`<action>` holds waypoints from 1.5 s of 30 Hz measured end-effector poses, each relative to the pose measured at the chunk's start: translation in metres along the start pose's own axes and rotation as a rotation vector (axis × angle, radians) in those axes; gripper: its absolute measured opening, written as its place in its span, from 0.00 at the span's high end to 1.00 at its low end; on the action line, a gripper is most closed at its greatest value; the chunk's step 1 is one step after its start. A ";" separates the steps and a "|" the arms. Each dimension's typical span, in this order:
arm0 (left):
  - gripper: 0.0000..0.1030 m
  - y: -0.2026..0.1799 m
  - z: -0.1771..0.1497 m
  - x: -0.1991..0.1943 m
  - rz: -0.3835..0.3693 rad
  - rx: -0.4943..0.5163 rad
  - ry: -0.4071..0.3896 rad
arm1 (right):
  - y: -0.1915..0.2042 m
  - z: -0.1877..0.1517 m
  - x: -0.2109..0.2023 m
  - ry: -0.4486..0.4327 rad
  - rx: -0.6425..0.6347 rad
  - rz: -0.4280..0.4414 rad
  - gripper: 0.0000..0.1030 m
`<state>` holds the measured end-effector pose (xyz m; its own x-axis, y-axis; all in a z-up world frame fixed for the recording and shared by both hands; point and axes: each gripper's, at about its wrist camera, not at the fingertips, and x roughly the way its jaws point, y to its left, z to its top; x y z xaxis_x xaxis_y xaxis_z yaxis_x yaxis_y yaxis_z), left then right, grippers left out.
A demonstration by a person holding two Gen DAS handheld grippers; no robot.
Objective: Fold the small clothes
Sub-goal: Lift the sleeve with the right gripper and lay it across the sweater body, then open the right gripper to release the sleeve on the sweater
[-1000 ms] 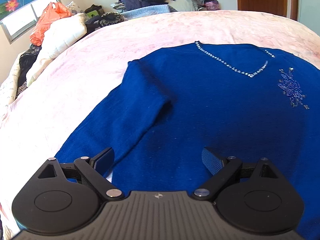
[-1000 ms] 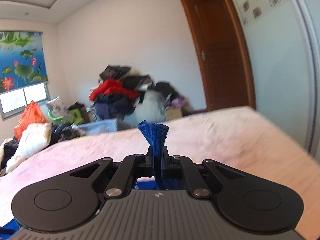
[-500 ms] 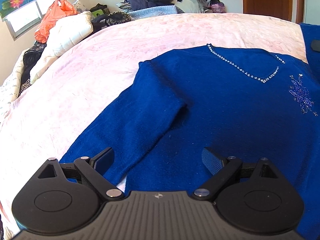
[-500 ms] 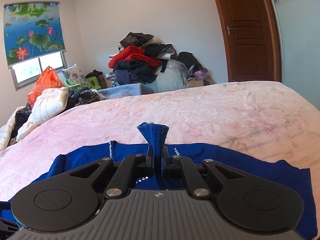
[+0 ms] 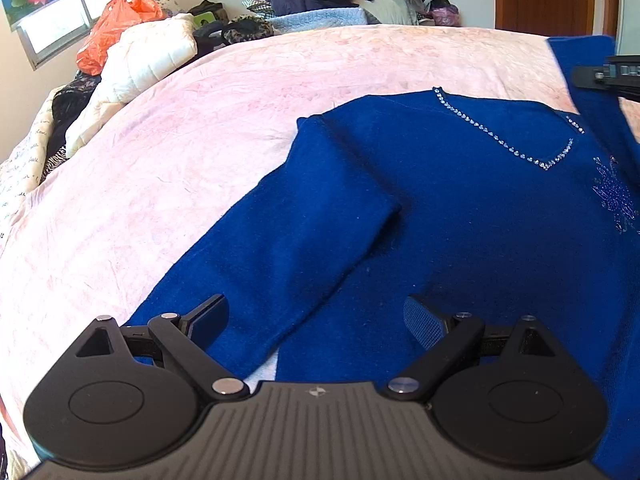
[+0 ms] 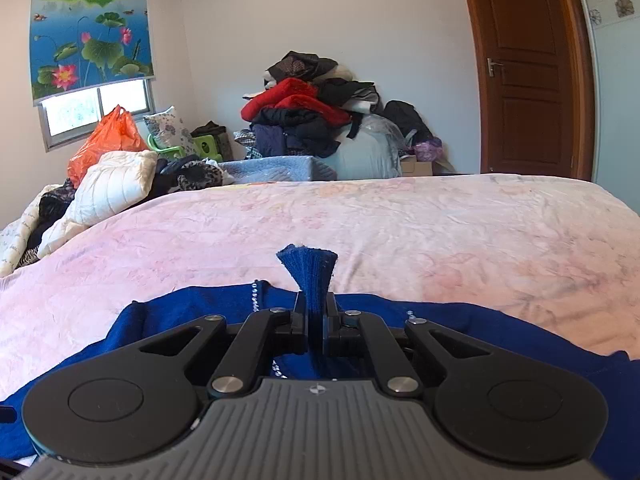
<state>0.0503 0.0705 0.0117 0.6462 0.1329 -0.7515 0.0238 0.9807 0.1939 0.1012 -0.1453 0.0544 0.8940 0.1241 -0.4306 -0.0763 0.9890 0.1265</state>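
Sweater (image 5: 460,208) lies on bed (image 5: 180,168); clothes pile (image 6: 312,120) behind it.

A blue knit sweater (image 5: 460,216) of soft, matt, slightly fuzzy cloth, its neckline trimmed with glinting rhinestones (image 5: 516,150), lies on a bed (image 5: 180,168) covered in crinkled pale pink fabric. Matt black plastic fingers (image 5: 420,322) with cross-hatched pads and shiny metal rivets frame the view. At 12 o'clock, a glossy orange plastic bag (image 6: 106,142); at 2 o'clock, a varnished wooden door (image 6: 528,80).
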 end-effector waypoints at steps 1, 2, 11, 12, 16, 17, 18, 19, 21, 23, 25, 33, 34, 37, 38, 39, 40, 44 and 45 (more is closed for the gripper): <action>0.08 0.001 0.000 0.000 0.001 -0.001 0.000 | 0.005 0.001 0.004 0.003 -0.011 0.003 0.93; 0.08 0.002 0.000 0.000 0.003 -0.003 0.001 | 0.010 0.001 0.008 0.005 -0.023 0.005 0.93; 0.08 0.009 -0.003 0.002 0.003 -0.018 0.015 | 0.051 0.002 0.042 0.032 -0.085 0.043 0.93; 0.08 0.010 -0.004 0.003 0.002 -0.019 0.018 | 0.054 0.002 0.046 0.036 -0.092 0.046 0.93; 0.08 0.014 -0.005 0.005 0.008 -0.021 0.023 | 0.068 0.002 0.057 0.053 -0.101 0.067 0.93; 0.08 0.015 -0.005 0.005 0.010 -0.024 0.023 | 0.072 0.001 0.060 0.058 -0.104 0.074 0.93; 0.08 0.016 -0.005 0.005 0.011 -0.026 0.024 | 0.076 0.001 0.062 0.063 -0.106 0.082 0.93; 0.08 0.017 -0.005 0.005 0.011 -0.028 0.025 | 0.079 0.001 0.064 0.068 -0.108 0.090 0.93; 0.08 0.018 -0.005 0.005 0.013 -0.031 0.026 | 0.087 -0.001 0.068 0.074 -0.121 0.099 0.93; 0.08 0.020 -0.005 0.005 0.016 -0.034 0.027 | 0.092 -0.003 0.072 0.081 -0.128 0.110 0.93; 0.08 0.022 -0.005 0.005 0.016 -0.037 0.029 | 0.098 -0.006 0.076 0.092 -0.134 0.120 0.93; 0.08 0.032 -0.007 0.007 0.024 -0.056 0.041 | 0.110 -0.021 0.092 0.151 -0.159 0.125 0.93; 0.08 0.032 -0.007 0.007 0.026 -0.057 0.041 | 0.110 -0.023 0.093 0.154 -0.159 0.124 0.93; 0.08 0.034 -0.007 0.007 0.027 -0.059 0.044 | 0.111 -0.025 0.094 0.160 -0.158 0.130 0.93; 0.08 0.034 -0.008 0.007 0.027 -0.059 0.044 | 0.112 -0.025 0.092 0.158 -0.159 0.133 0.93; 0.08 0.033 -0.008 0.006 0.028 -0.057 0.045 | 0.112 -0.025 0.091 0.155 -0.161 0.138 0.93; 0.08 0.033 -0.008 0.007 0.028 -0.056 0.046 | 0.114 -0.024 0.090 0.153 -0.166 0.145 0.93; 0.08 0.031 -0.009 0.008 0.027 -0.056 0.049 | 0.118 -0.024 0.091 0.161 -0.177 0.152 0.93; 0.08 0.032 -0.009 0.008 0.026 -0.055 0.050 | 0.118 -0.024 0.094 0.175 -0.177 0.156 0.92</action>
<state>0.0492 0.1038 0.0063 0.6073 0.1641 -0.7774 -0.0355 0.9831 0.1798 0.1657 -0.0149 0.0071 0.7770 0.2722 -0.5676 -0.2963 0.9537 0.0518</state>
